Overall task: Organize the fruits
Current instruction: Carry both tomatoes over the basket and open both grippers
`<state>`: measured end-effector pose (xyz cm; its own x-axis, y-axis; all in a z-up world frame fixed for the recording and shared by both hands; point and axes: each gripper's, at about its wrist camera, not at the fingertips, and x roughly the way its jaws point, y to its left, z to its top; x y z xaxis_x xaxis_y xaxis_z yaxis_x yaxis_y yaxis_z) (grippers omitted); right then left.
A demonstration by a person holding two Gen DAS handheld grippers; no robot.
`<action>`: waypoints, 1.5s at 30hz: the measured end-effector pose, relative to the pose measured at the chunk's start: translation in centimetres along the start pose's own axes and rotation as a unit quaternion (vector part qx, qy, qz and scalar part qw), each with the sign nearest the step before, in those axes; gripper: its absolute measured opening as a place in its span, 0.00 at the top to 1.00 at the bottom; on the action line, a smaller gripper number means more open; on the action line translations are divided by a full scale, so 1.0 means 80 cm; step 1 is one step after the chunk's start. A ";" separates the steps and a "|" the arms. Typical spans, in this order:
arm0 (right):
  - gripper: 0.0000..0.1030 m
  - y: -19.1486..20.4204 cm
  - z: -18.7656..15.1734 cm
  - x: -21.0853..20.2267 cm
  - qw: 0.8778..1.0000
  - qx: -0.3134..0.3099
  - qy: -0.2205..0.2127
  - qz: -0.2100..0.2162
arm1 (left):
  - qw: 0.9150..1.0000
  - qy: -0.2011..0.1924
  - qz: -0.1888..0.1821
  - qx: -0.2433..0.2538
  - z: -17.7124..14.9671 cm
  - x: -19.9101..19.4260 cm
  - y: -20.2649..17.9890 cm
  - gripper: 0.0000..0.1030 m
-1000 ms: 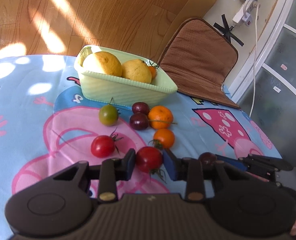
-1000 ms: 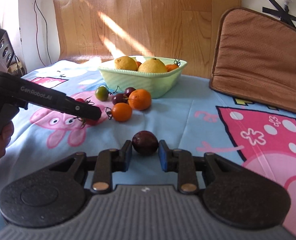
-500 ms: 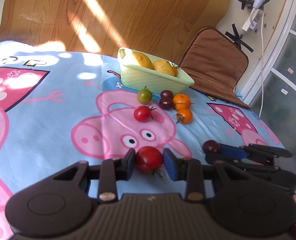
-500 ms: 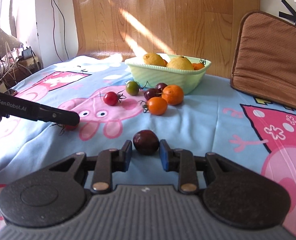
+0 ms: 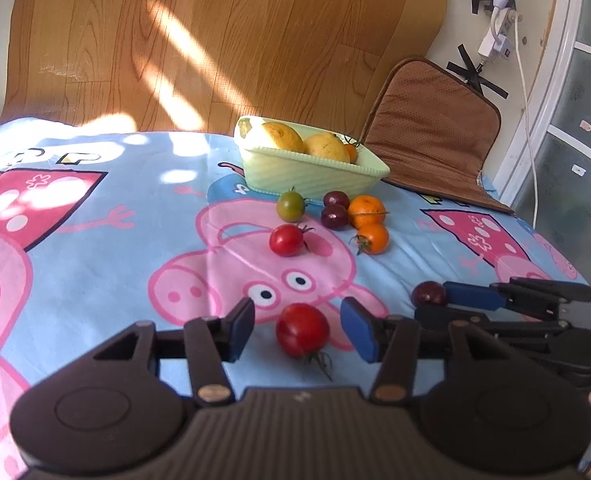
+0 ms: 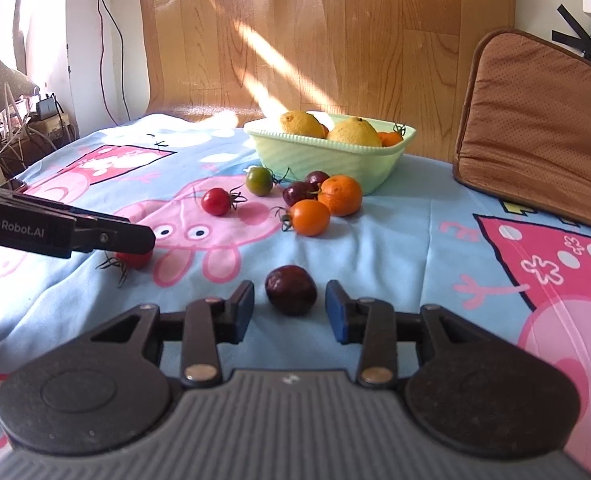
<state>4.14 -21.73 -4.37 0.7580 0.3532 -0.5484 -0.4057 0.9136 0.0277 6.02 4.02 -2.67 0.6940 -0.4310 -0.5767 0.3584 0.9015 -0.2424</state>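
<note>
The red tomato [image 5: 302,335] lies on the cartoon-print cloth [image 5: 95,240] between the left gripper [image 5: 297,330] fingers, which are opening and clear of it. Likewise the dark plum [image 6: 291,290] sits free between the right gripper [image 6: 290,316] fingers, also opening. Best to draw both grippers straight back without nudging either fruit.

You are looking at sunlight streaking across a wood-grain vinyl backdrop [image 6: 315,40]. A brown perforated cushion [image 5: 431,132] is leaning against it, and a white power cord [image 5: 529,120] is hanging beside a frosted glass door [image 5: 575,128].
</note>
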 end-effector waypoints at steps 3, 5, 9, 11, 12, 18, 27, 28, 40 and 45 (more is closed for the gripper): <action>0.59 0.002 0.000 0.002 1.000 0.001 0.000 0.001 | 1.000 0.003 0.002 0.002 -0.001 0.002 0.000 0.53; 0.60 0.001 -0.001 0.002 1.000 0.004 0.001 0.001 | 1.000 0.008 0.000 0.002 -0.003 0.005 0.000 0.56; 0.70 -0.003 -0.002 -0.001 1.000 0.011 -0.004 0.006 | 1.000 0.016 -0.015 0.006 -0.001 0.007 0.002 0.70; 0.70 -0.004 0.003 -0.005 1.000 0.015 -0.013 0.016 | 0.999 0.018 -0.027 0.000 0.007 0.006 0.004 0.70; 0.70 -0.005 0.009 -0.008 0.999 0.018 -0.019 0.019 | 0.999 0.015 -0.032 0.001 0.014 0.005 0.003 0.70; 0.70 -0.045 0.085 -0.019 0.995 0.068 -0.066 0.041 | 0.998 -0.033 -0.057 -0.003 0.091 -0.009 0.000 0.70; 0.70 -0.088 0.174 -0.038 0.985 0.088 -0.145 0.025 | 0.990 -0.122 -0.064 0.008 0.189 -0.030 -0.018 0.70; 0.70 -0.091 0.173 -0.030 0.985 0.093 -0.141 0.026 | 0.991 -0.116 -0.066 0.004 0.197 -0.020 -0.018 0.70; 0.70 -0.090 0.136 0.087 0.997 0.064 -0.045 0.012 | 0.999 -0.006 -0.047 -0.020 0.188 0.133 -0.001 0.70; 0.69 -0.086 0.132 0.108 0.999 0.044 -0.031 0.006 | 0.999 0.009 -0.031 -0.017 0.182 0.160 0.002 0.70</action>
<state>18.85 -22.81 -0.49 0.7850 0.3736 -0.4941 -0.3709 0.9224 0.1080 24.09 -1.94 1.28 0.6598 -0.4852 -0.5738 0.3790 0.8742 -0.3034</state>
